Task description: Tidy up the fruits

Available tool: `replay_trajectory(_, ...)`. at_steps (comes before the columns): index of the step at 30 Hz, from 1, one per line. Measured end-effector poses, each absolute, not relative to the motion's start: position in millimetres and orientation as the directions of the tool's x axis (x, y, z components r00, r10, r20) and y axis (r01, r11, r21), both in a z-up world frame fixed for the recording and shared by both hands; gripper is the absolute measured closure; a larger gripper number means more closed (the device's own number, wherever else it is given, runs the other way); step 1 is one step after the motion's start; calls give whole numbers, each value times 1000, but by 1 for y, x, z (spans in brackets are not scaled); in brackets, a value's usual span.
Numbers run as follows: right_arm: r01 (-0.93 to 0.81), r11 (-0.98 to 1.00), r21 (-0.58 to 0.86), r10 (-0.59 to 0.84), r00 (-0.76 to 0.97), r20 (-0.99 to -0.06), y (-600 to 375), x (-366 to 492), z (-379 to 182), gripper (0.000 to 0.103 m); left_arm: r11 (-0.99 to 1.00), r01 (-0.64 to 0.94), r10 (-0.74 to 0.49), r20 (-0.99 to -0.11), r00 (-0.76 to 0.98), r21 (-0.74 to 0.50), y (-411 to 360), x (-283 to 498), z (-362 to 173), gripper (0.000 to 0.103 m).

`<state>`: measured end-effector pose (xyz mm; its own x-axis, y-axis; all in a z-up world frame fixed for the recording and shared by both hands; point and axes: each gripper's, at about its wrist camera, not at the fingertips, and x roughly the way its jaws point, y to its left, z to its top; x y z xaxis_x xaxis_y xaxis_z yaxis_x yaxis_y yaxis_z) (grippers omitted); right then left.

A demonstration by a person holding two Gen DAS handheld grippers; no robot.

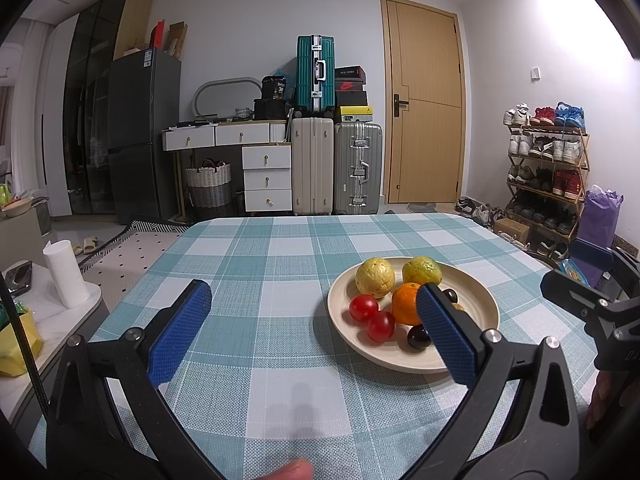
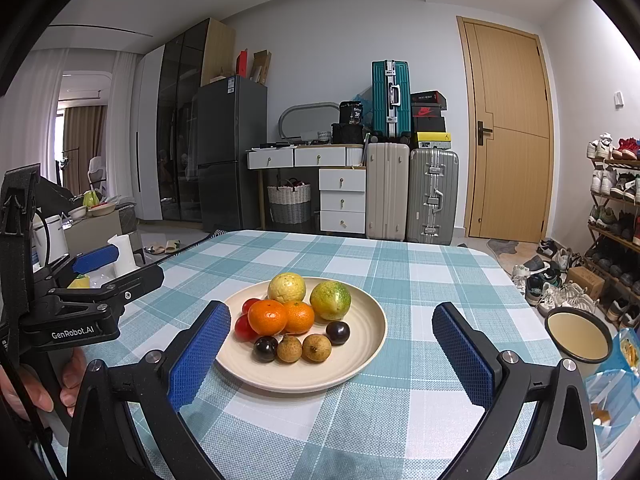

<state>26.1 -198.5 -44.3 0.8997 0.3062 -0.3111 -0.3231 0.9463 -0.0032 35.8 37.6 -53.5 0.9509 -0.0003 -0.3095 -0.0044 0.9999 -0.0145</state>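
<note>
A cream plate (image 2: 352, 364) (image 1: 472, 280) sits on the checked tablecloth and holds mixed fruit. In the right wrist view it carries a yellow fruit (image 2: 286, 287), a green-yellow fruit (image 2: 330, 300), two oranges (image 2: 267, 317), red tomatoes (image 2: 241, 329), two dark plums (image 2: 265, 349) and two brown longans (image 2: 316, 347). My right gripper (image 2: 332, 340) is open and empty, just in front of the plate. My left gripper (image 1: 314, 312) is open and empty, to the left of the plate; its right finger (image 1: 444, 332) overlaps the plate's near side.
A cream bowl (image 2: 579, 339) and a blue snack bag (image 2: 628, 350) lie at the table's right edge. A white paper roll (image 1: 65, 274) stands on a side table to the left. Suitcases (image 1: 336, 168), drawers, a fridge and a shoe rack line the room behind.
</note>
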Motion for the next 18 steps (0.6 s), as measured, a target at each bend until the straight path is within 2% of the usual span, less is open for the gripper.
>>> replay_trajectory(18,-323,946,-3,306,900,-311,-199,26,-44,0,1000,-4,0,-310,951,-14,38,36,-54,1)
